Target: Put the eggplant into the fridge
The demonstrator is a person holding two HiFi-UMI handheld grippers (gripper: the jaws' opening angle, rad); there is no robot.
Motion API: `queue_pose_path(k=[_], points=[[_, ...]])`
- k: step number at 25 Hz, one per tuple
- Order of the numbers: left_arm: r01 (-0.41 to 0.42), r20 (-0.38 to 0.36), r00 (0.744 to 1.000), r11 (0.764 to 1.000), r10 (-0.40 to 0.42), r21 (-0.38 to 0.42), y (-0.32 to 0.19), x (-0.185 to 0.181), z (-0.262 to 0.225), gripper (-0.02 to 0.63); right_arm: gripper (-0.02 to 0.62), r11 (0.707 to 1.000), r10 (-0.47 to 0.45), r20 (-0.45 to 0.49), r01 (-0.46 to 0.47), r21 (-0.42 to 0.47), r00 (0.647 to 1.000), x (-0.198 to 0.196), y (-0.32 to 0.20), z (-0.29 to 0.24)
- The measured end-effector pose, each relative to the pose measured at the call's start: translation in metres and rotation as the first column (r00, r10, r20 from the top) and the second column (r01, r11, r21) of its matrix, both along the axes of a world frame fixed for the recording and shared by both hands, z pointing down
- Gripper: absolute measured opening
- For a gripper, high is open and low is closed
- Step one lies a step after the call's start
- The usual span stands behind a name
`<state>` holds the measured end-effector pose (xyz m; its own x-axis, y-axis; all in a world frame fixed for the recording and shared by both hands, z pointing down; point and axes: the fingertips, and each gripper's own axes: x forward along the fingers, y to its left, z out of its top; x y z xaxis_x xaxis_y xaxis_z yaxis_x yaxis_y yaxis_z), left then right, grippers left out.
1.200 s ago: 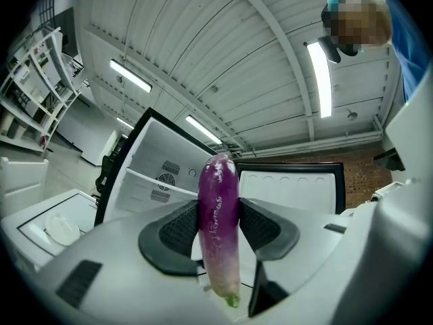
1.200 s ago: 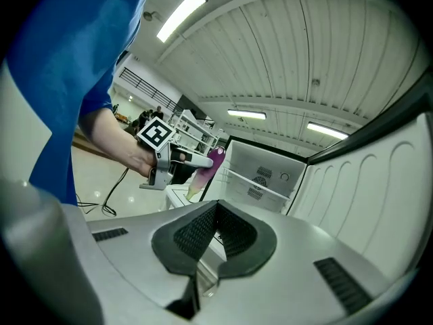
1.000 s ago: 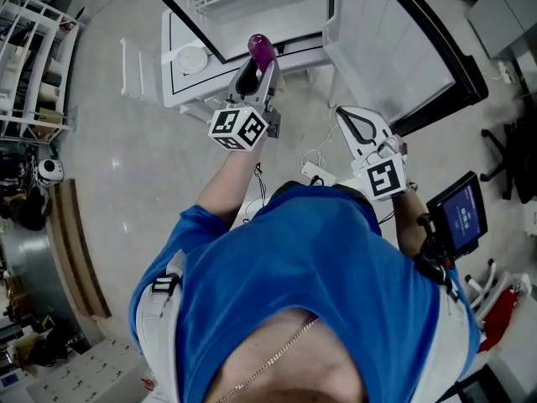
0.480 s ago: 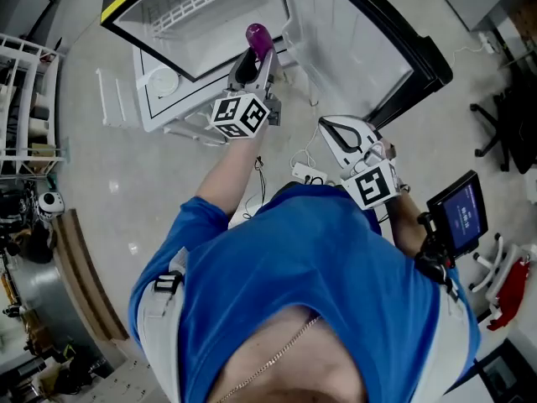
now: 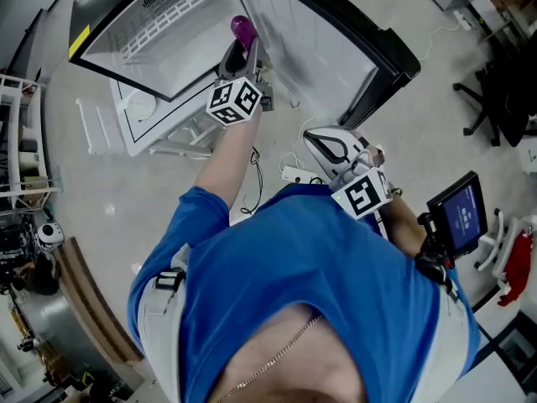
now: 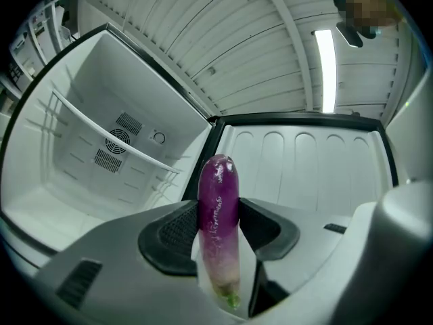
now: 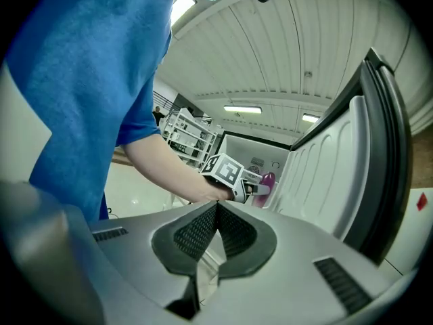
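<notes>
A purple eggplant [image 6: 218, 215] with a pale green stem end stands upright between the black pads of my left gripper [image 6: 218, 230], which is shut on it. In the head view the eggplant [image 5: 242, 28] pokes out past the left gripper [image 5: 237, 57] at the mouth of the open white fridge [image 5: 159, 40]. The fridge interior [image 6: 101, 154] with its wire shelf and vent lies ahead to the left. My right gripper [image 5: 329, 145] hangs back near my body, shut with nothing in it; its pads [image 7: 233, 232] meet.
The fridge door [image 5: 336, 32] stands swung open on the right, its inner liner [image 6: 304, 161] facing me. A white rack [image 5: 25, 149] stands at the left. A small screen [image 5: 460, 217] sits at my right side. Cables and a white power strip [image 5: 295, 175] lie on the floor.
My left gripper has carried the eggplant forward to the fridge opening. The right gripper has shifted slightly and stays shut.
</notes>
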<state>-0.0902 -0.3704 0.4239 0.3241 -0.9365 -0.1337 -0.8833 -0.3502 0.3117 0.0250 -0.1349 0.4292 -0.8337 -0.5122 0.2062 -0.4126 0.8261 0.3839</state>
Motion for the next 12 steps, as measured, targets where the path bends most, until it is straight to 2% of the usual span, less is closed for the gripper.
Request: queue_pose_path(k=[5,12], points=[[0.022,0.004,1.000,1.000,-0.022,-0.012,-0.019,0.006,0.012,0.198,0.003,0.999,0.019,0.020,-0.019,-0.027,1.000,0.008,0.002,0.000],[0.051,0.053,0.997,0.999,-0.050,-0.008,-0.037,0.009,0.025,0.198,0.003,0.999,0.027,0.003,-0.027,-0.030,1.000,0.015,-0.001,0.004]])
